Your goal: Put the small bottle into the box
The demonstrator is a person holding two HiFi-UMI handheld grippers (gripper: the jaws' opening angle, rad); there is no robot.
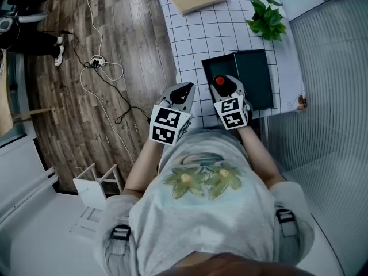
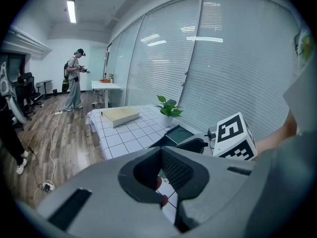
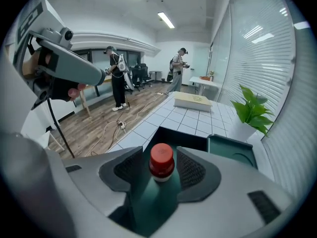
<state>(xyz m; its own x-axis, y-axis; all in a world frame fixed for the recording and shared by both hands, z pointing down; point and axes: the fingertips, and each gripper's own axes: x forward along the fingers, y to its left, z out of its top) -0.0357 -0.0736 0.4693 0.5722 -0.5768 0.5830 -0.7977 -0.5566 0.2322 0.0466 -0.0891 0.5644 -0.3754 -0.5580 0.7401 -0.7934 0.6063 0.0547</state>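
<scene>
Status: pick looks done, place not finished. R tool point(image 3: 159, 168) is clamped on the small bottle point(image 3: 162, 158). Jaws pinch the dark green body; red cap + white collar stick up clear of the pads. Head view puts the cap over the near-left part of the box point(image 3: 183, 137), which sits open on the gridded bench point(image 1: 195, 39) w/ its teal lid point(image 3: 233, 152) just beside it on the right. So the bottle is at the box and inside its outline from above. No view shows the base, so can't tell if it hangs above the box floor or is already down on it. L tool point(image 2: 159, 180) is idle: jaws apart, only bench showing through the gap. It's held at the bench edge just left of the R tool, apart from the box. Left to do, as I read it: lower till the base seats (if not there yet), open jaws, back the R tool out w/o tipping the bottle. Closing the lid isn't in the task. Est. most of the way through; release is the open item.
</scene>
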